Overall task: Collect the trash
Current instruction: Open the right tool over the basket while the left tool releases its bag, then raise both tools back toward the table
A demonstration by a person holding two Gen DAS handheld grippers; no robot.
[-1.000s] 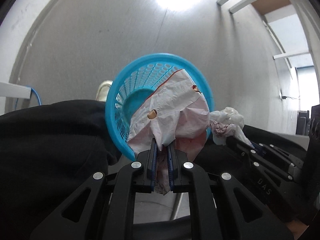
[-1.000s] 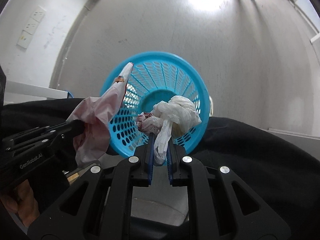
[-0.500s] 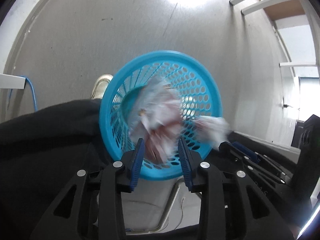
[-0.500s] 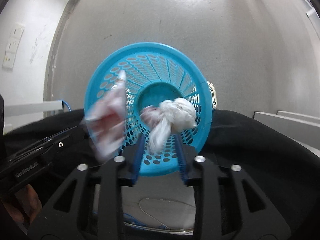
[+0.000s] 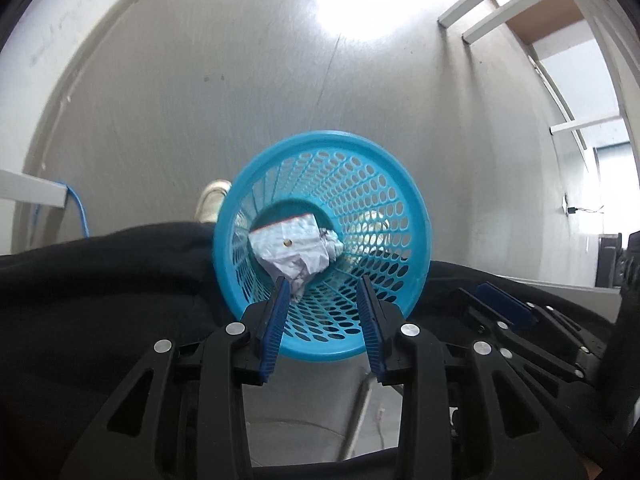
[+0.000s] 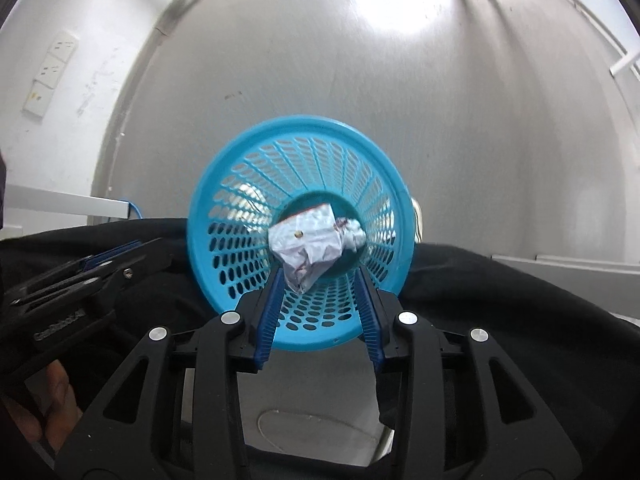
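Both claws, left claw [image 5: 323,300] and right claw [image 6: 320,292], hang released and empty above the round blue perforated plastic basket [image 5: 416,240], right jaws opening, so the crumpled white paper trash [image 5: 294,250] lies inside

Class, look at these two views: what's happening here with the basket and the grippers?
A person holds two grippers above a blue basket on the floor. The left gripper is open and holds nothing; the right gripper is opening, with nothing between its jaws. A crumpled wrapper and a white wad beside it lie at the basket's bottom, so that trash is in.
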